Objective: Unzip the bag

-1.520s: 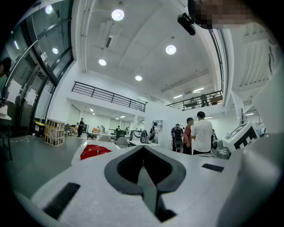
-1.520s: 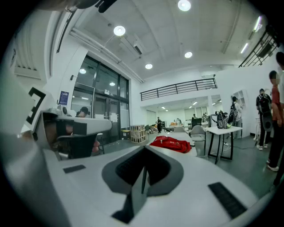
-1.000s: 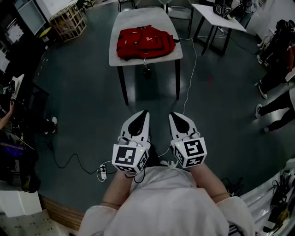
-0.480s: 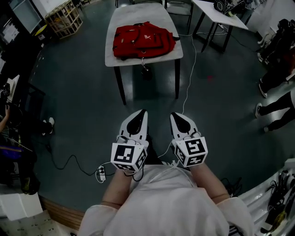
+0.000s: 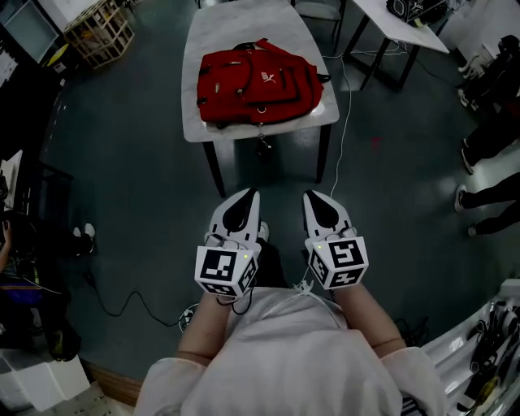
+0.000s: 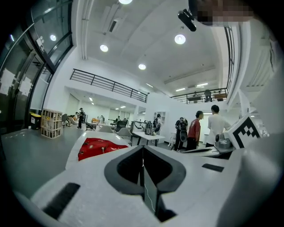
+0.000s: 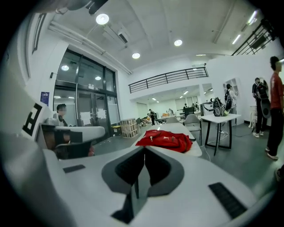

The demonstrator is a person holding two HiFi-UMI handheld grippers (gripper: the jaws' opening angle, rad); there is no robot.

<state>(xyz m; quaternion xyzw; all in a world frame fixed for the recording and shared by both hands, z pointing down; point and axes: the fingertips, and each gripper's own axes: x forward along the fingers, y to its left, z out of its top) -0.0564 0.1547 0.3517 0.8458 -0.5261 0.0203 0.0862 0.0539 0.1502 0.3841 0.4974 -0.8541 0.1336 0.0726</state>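
Closest in, the person in a pale top held both tools low in front of the body. The left gripper (image 5: 249, 197) had its jaws pressed together with nothing between them, and the right gripper (image 5: 312, 197) was likewise closed and empty. Both pointed forward over the dark grey floor (image 5: 130, 187). Beyond their tips, well apart from both, stood a pale rectangular table (image 5: 219, 132) on dark legs. On it lay the red fabric backpack (image 5: 258, 80), flat and filling most of the top's width, with a small dark part dangling over the near edge; its zipper pulls were too small to make out. A white cable (image 5: 348, 106) ran across the floor past the table's right legs. Farther off stood a wooden crate (image 5: 92, 34) to the left and a second white table (image 5: 398, 20) to the right. The unzipping had not begun, and the approach had to come first. As I judged it, there were three risks. The bag lay loose, so a pull on the zip with one gripper and no hold from the other would likely drag it along the smooth top or off the near edge. Closed jaws arriving at a pull would only nudge it aside, so they needed parting beforehand. The cable could also catch a foot on the walk in.
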